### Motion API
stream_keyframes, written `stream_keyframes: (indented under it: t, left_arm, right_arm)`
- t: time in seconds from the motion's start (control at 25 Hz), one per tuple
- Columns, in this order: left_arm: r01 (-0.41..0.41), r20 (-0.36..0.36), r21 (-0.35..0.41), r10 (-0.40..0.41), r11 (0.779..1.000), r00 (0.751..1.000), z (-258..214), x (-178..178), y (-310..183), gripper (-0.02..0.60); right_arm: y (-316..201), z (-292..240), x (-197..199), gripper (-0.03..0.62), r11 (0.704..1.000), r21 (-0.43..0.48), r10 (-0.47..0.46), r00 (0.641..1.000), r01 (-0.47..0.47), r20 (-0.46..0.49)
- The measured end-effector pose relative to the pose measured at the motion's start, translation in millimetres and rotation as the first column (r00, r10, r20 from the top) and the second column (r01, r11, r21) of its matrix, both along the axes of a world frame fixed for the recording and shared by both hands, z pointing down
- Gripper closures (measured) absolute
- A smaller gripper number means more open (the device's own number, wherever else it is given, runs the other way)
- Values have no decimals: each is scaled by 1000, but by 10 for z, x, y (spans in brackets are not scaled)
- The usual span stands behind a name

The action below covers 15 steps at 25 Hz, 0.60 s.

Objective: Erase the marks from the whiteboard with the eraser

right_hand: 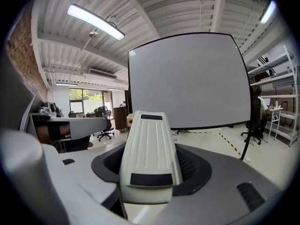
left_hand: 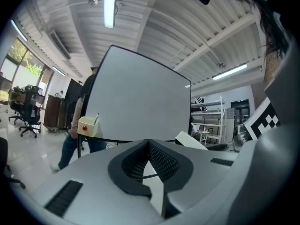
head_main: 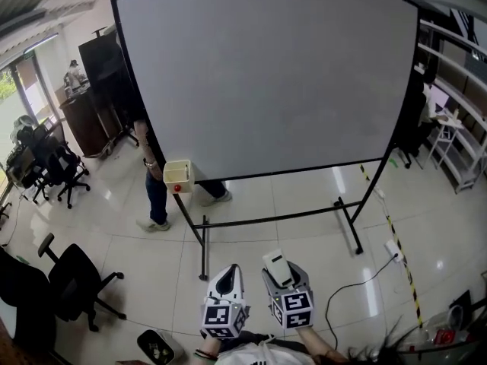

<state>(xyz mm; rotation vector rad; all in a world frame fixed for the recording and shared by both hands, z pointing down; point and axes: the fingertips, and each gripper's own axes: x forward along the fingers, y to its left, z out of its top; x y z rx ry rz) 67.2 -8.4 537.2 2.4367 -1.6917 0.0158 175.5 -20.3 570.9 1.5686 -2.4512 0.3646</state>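
Note:
A large whiteboard [head_main: 266,74] on a black wheeled stand fills the upper head view; its surface shows no marks. It also shows in the left gripper view [left_hand: 136,107] and the right gripper view [right_hand: 187,81]. My right gripper [head_main: 275,268] is shut on a white ribbed eraser [right_hand: 150,153], which sticks out between the jaws. That eraser [head_main: 275,267] is held low, well short of the board. My left gripper [head_main: 226,280] is beside it, shut with nothing in it; its dark pads [left_hand: 159,161] meet.
A small cream box [head_main: 177,176] with a red dot hangs at the board's lower left corner. A person [head_main: 156,188] stands behind the board's left edge. Black office chairs [head_main: 72,280] stand at left, a cable [head_main: 358,280] crosses the floor at right, and shelving [head_main: 456,128] lines the right wall.

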Motion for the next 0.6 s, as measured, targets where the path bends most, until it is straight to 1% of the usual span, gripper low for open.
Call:
stream_keyframes:
  t: [0.12, 0.2, 0.28, 0.36, 0.6]
  left_arm:
    - [1, -18, -4, -2, 1000, 1000, -37, 5, 138, 592]
    - [8, -30, -9, -8, 1000, 1000, -40, 30, 225, 592]
    - [-1, -22, 0, 1, 1000, 1000, -62, 43, 295, 592]
    - [-18, 1, 5, 18, 1000, 1000, -62, 35, 345, 592]
    - [12, -15, -1, -12, 1000, 1000, -44, -123, 437, 592]
  right_arm:
    - [143, 55, -50, 321, 1000, -14, -21, 1000, 21, -8]
    - [235, 80, -27, 322, 999, -34, -25, 1000, 25, 3]
    - [299, 55, -24, 323, 999, -41, -18, 999, 19, 27]
    - [340, 2, -50, 322, 999, -41, -7, 999, 9, 39]
    - [428, 73, -112, 322, 999, -45, -20, 1000, 20, 9]
